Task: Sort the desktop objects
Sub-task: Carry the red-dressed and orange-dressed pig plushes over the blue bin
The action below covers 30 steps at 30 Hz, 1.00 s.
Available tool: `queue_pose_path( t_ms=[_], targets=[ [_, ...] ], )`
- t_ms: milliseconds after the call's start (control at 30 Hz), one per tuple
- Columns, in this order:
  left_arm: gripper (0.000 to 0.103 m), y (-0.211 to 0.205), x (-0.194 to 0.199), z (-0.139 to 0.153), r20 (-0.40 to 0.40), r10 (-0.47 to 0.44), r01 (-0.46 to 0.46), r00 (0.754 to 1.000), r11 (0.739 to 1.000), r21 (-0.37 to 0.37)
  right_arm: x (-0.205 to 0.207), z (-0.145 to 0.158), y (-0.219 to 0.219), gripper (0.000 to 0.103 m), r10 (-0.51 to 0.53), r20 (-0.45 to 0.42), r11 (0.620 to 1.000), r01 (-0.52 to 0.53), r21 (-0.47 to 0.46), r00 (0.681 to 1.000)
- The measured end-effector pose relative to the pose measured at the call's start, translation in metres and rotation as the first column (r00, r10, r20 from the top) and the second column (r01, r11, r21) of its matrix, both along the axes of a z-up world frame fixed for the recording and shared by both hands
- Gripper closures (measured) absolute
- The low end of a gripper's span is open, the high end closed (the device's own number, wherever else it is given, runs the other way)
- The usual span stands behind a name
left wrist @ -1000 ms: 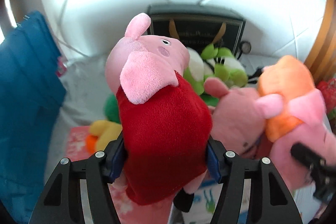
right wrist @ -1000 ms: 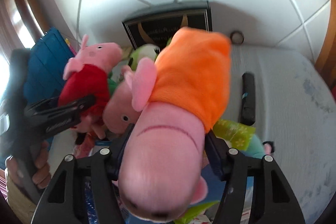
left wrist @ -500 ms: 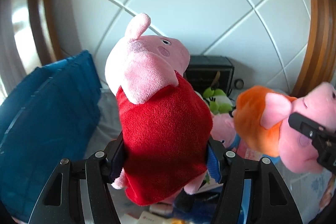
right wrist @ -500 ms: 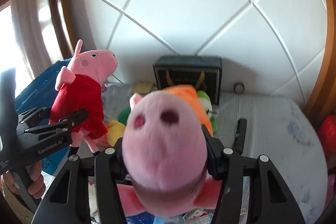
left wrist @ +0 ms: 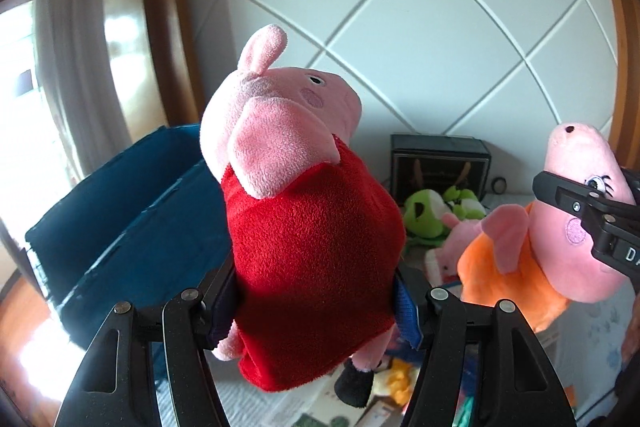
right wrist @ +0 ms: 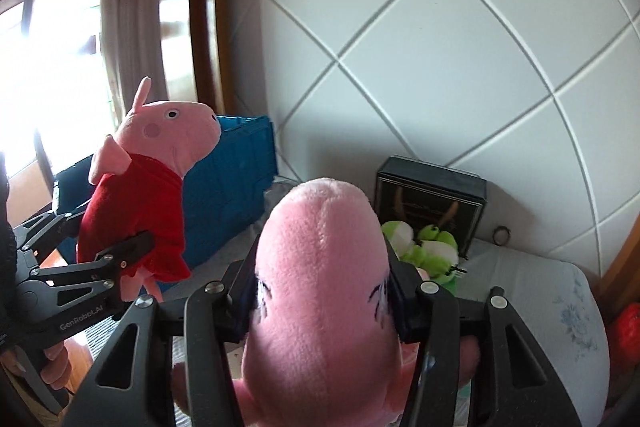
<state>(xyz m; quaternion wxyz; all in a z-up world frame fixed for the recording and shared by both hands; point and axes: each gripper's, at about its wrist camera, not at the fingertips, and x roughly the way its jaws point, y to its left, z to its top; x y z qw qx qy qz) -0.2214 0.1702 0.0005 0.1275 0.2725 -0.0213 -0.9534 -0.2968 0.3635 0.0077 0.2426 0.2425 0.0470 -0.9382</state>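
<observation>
My left gripper point(left wrist: 316, 299) is shut on a pink pig plush in a red dress point(left wrist: 308, 227), held upright in the air; it also shows at the left of the right wrist view point(right wrist: 140, 199). My right gripper point(right wrist: 320, 291) is shut on the head of a pink pig plush in an orange dress point(right wrist: 320, 267), which shows at the right of the left wrist view point(left wrist: 520, 259). Both plush toys hang above the table, side by side.
A blue crate point(left wrist: 132, 211) stands at the left against the tiled wall. A black box point(left wrist: 440, 167) stands at the back. A green frog plush point(left wrist: 432, 211) and another pink plush point(left wrist: 460, 243) lie before it on the cloth-covered table point(right wrist: 540, 291).
Both grippers have risen with their plush toys, so the table items sit lower and smaller. The orange-dress pig has swung so its head points away from the right camera.
</observation>
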Motion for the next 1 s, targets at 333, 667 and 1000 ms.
queue_pose_path(
  t_ms=[333,667,1000],
  targets=[
    [0.039,-0.093,0.039,0.033,-0.087,0.098,-0.098,0.991,0.995,0.007,0.034,0.038,-0.086,0.052,0.102,-0.092,0.995,-0.102,0.003,0.991],
    [0.038,-0.273,0.057,0.066,-0.170,0.141,-0.147,0.975,0.989,-0.024,0.057,0.098,-0.247,0.052,0.138,-0.250,0.989,-0.148,-0.024,0.959],
    [0.038,-0.397,0.026,0.053,-0.108,0.168,-0.171,0.980,0.985,-0.012,0.035,0.121,-0.408,0.052,0.173,-0.272,0.979,-0.197,-0.061,0.947]
  ],
)
